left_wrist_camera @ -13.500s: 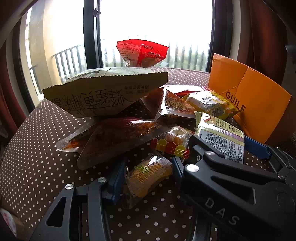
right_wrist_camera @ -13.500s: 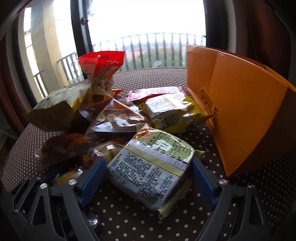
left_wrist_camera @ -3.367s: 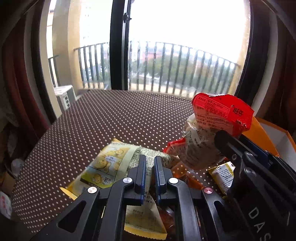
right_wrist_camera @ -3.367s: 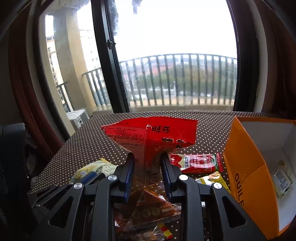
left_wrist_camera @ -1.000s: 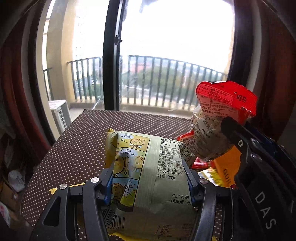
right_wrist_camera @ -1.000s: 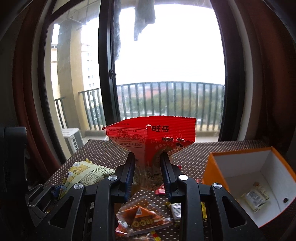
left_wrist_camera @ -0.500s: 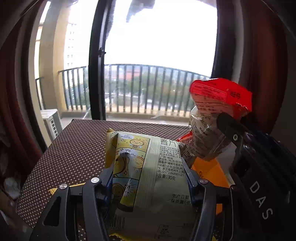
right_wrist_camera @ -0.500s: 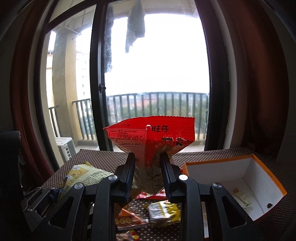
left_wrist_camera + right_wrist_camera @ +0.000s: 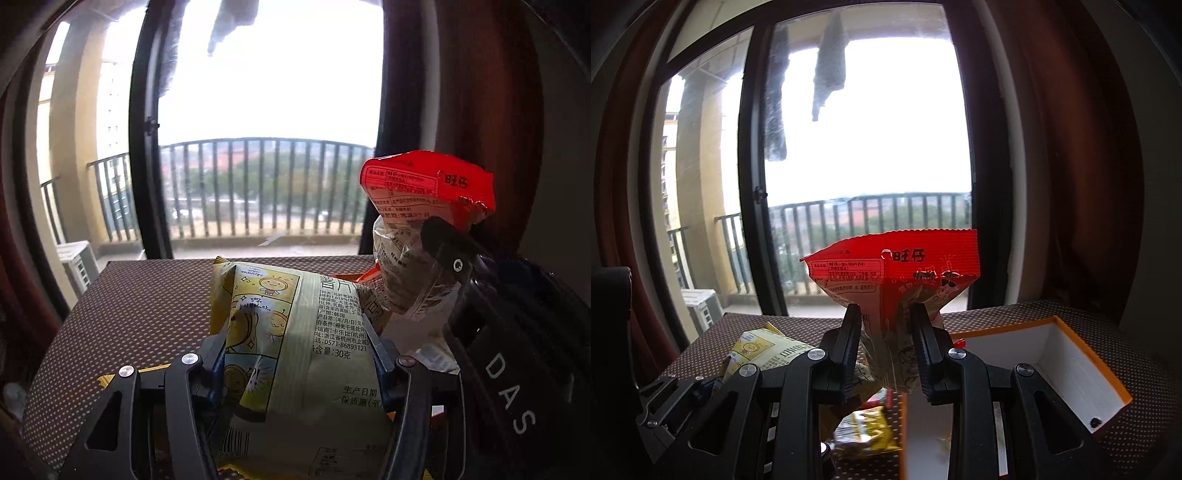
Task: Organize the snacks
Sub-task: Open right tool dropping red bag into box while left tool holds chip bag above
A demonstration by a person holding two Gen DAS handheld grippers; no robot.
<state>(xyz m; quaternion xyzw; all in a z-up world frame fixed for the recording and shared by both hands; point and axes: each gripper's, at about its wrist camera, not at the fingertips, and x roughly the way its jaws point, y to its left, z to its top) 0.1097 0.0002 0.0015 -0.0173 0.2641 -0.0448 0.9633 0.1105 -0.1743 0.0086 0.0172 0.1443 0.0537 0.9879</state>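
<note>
Red crinkled foil tops the snack bag (image 9: pixel 890 291) pinched in the right gripper (image 9: pixel 886 354), jaws narrow on its clear lower half, held in the air above the orange box (image 9: pixel 1086 354). "旺仔" reads in black on the red band. The left gripper (image 9: pixel 295 350) has its jaws spread wide around a pale green chip bag (image 9: pixel 295 350), lifted off the polka-dot table (image 9: pixel 147 295); cartoon suns, "30克" and "0571-86893121" show on it. "DAS" is stamped on the right gripper's body. A yellow packet (image 9: pixel 868 428) lies on the table below.
</note>
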